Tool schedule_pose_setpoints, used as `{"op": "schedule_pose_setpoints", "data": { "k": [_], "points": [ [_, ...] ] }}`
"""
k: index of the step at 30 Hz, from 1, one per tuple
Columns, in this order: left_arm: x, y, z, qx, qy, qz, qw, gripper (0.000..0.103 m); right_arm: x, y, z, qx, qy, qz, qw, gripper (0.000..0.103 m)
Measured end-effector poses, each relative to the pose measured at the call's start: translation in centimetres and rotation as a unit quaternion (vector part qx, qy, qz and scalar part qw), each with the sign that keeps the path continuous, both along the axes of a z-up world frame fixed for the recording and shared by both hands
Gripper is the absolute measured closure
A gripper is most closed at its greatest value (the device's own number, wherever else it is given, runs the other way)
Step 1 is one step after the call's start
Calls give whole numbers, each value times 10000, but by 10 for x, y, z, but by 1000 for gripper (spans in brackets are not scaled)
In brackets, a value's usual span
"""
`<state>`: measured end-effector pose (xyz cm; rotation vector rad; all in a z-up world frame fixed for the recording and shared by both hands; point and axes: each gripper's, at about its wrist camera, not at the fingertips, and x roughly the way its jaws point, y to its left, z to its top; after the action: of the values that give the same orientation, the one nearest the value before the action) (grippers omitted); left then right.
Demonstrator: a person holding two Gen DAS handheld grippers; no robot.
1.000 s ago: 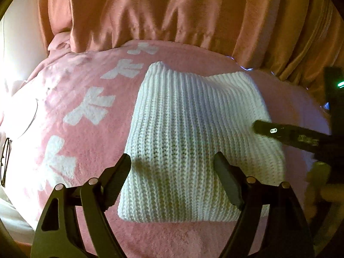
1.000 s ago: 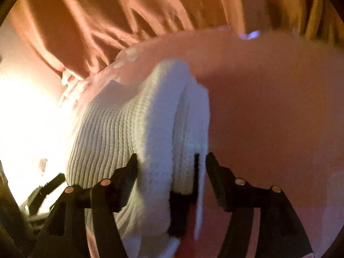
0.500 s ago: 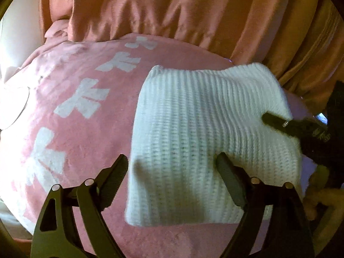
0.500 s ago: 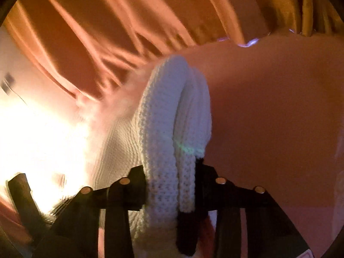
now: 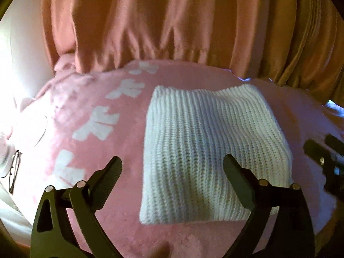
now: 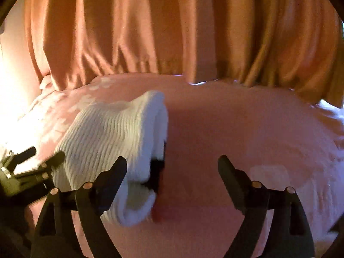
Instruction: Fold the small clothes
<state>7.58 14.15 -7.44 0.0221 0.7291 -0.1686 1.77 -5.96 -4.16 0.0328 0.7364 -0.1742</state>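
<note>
Left wrist view shows us the white knit garment [image 5: 206, 150] lying folded into a flat rectangle on the pink blanket [image 5: 103, 225], right of its white bow prints, with the orange curtain [image 5: 172, 21] behind. Our left gripper [image 5: 172, 172] hovers low over the garment's near edge, fingers spread wide and holding nothing. Our right gripper [image 6: 172, 167] sits just off the garment's right side, where the stacked layers show, fingers also wide apart and empty. We judge the fold about finished; to do it well we should press the thick right edge down evenly so the layers do not spring open, keeping both tools level and low.
</note>
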Motion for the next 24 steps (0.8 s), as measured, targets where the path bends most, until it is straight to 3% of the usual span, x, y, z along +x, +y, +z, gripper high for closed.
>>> {"op": "schedule_pose_setpoints", "data": {
  "k": [7, 15, 24],
  "points": [
    [-29, 6, -2, 130, -131, 69, 9998, 6, -36, -5, -26, 297, 150, -459, 9984, 17],
    [-62, 0, -25, 348, 119, 102, 9993, 6, -61, 16, -36, 60, 353, -278, 9990, 17],
    [-73, 3, -31, 268, 224, 217, 9992, 6, -74, 24, -37, 43, 368, -156, 9992, 17]
  ]
}}
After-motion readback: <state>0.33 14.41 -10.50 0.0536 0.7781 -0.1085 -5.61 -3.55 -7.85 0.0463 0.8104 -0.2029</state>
